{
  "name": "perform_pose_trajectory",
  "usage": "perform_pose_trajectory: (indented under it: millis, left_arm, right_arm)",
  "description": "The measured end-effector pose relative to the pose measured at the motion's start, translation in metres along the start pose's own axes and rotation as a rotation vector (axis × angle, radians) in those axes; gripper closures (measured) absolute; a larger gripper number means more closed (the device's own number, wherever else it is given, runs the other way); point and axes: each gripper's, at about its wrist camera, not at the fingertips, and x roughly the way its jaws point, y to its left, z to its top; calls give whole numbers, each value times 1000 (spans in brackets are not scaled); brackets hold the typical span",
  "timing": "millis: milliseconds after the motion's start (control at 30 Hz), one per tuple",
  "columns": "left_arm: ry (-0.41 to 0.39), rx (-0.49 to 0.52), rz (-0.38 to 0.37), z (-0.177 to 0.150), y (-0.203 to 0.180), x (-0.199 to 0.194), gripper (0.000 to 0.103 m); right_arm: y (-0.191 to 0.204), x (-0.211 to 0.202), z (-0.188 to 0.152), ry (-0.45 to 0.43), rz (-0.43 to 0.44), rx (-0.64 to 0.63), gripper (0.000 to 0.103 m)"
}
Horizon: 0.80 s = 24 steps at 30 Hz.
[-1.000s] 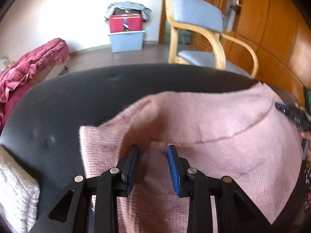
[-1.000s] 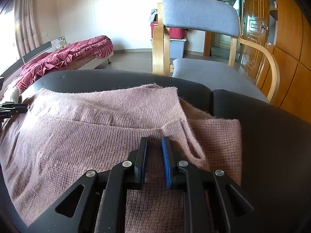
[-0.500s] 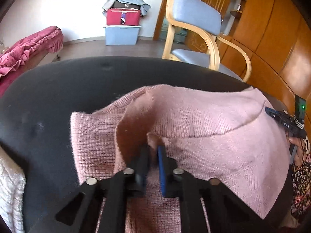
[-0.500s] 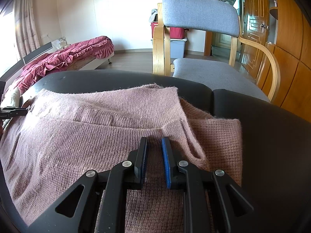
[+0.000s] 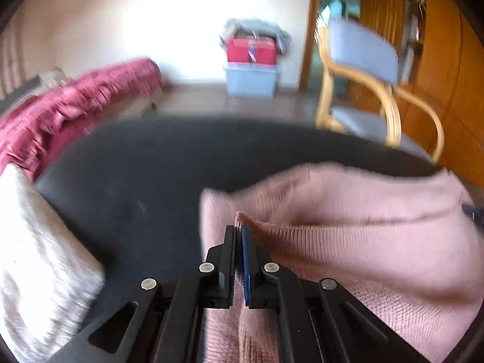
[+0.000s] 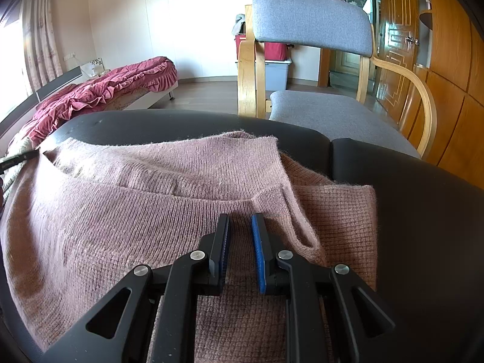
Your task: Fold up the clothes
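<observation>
Left wrist view: black table (image 5: 145, 181), large, carrying a pink knitted sweater (image 5: 363, 242) spread across its near side. Change noted: left gripper (image 5: 238, 236), open a second ago over the sweater's left edge, is now clamped on a raised pinch of knit, the picture blurred by movement. Judgement: hold secured, fold ready to begin. Right gripper (image 6: 240, 236): unmoved, jaws narrowly parted around a ridge of fabric; grip appears held. Sweater: fuzzy, ribbed, one sleeve (image 6: 341, 208) already folded inward.
</observation>
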Motion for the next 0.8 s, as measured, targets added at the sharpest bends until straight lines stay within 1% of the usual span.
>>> perform_pose_trajectory:
  millis: [67,100,133,167,267,367,433,467,567,600,633,667,700,800]
  left_arm:
    - [19,40,-24,-7,-6,4,98]
    - [9,36,-44,-7,-7,0,94]
    - [-1,32,-64,-6,-7,-4,82]
    - [-9,27,-84,-6,-8,-8,79]
    - [49,-56,-155,-9,4,-9,79]
    - [54,-121,-216,-20,11,-14,77]
    - [59,-130,-249,-25,14,-16,76]
    - [61,-133,-265,-27,15,-17,76]
    - [65,-70,-282,-30,5,-19,77]
    - [68,-40,-286,-30,2,-19,80]
    - [64,-9,-257,-28,-1,-19,93]
    - [60,20,-229,-27,-4,-19,94]
    - [53,13,-227,-26,-4,-22,95]
    - [17,-85,-293,-21,10,-34,96]
  right_arm:
    - [0,0,0,0,0,0,87]
    - [0,0,1,0,0,0,87]
    - [0,0,1,0,0,0,87]
    - [0,1,0,0,0,0,87]
    - [2,0,0,0,-1,0,87]
    - [2,0,0,0,-2,-1,87]
    - [2,0,0,0,-2,-1,87]
    - [2,0,0,0,-2,-1,87]
    - [2,0,0,0,-3,-1,87]
    - [2,0,0,0,-3,-1,87]
    - [2,0,0,0,-3,-1,87]
    - [2,0,0,0,-3,-1,87]
    - [2,0,0,0,-2,-1,87]
    - [2,0,-1,0,-1,0,87]
